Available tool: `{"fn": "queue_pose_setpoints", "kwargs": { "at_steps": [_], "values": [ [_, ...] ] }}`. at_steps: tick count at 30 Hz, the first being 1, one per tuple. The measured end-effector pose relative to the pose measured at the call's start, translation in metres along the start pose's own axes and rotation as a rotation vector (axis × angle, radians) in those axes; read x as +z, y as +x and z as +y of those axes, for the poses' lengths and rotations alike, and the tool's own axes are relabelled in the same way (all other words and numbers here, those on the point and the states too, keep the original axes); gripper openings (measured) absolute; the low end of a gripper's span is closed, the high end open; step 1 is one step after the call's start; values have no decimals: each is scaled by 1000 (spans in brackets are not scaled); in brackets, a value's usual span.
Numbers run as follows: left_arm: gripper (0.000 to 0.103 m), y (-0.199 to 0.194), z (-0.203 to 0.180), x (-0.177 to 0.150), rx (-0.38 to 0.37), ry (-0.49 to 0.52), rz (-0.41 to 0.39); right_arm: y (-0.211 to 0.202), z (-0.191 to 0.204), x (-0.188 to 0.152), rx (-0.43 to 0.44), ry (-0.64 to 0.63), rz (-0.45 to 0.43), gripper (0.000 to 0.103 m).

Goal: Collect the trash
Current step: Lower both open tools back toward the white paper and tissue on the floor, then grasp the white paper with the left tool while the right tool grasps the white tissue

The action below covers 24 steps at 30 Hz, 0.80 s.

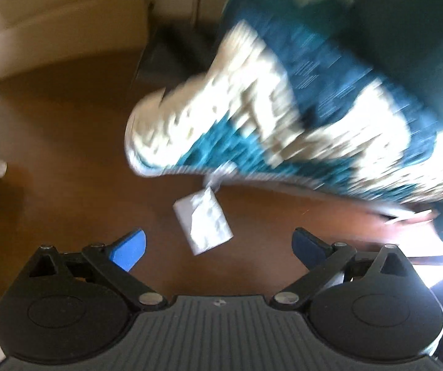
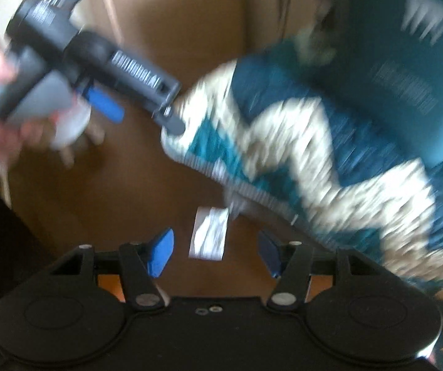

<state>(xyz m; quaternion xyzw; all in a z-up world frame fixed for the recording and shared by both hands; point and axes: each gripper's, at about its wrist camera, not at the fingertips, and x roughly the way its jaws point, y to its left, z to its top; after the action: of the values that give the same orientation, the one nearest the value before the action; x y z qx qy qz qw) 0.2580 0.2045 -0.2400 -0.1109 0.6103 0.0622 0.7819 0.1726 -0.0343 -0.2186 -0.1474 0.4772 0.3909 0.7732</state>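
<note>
A crumpled white paper [image 1: 203, 220] lies on the brown wooden floor [image 1: 66, 142], just off the edge of a teal and cream rug [image 1: 252, 117]. My left gripper [image 1: 218, 249] is open, above the floor, and the paper lies just ahead between its fingers. In the right wrist view the same paper [image 2: 209, 233] lies between the open fingers of my right gripper [image 2: 217, 252]. The left gripper [image 2: 135, 99] also shows there at upper left, held by a hand, its tip near the rug [image 2: 314, 154] corner. Both views are motion-blurred.
A beige wall and baseboard [image 1: 51, 31] stand at the back left, with a dark object [image 1: 172, 55] in the corner. A teal seat or cushion [image 2: 407, 61] rises over the rug on the right. White furniture legs [image 2: 79, 142] stand at left.
</note>
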Motion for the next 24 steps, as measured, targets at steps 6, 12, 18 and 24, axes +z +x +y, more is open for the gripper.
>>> {"fn": "queue_pose_setpoints", "kwargs": {
  "at_steps": [6,12,18,24],
  "values": [
    [101,89,24,9,47,10,156,89,19,-29,101,-103,153,60],
    [101,177,30,1,74,40,191,164,43,-53,196,-288,269,60],
    [101,253,34,-11,77,59,207,228,60,-82,290,-395,397,60],
    [101,309,39,-20,74,51,246,276,72,-111,327,-475,475,60]
  ]
}}
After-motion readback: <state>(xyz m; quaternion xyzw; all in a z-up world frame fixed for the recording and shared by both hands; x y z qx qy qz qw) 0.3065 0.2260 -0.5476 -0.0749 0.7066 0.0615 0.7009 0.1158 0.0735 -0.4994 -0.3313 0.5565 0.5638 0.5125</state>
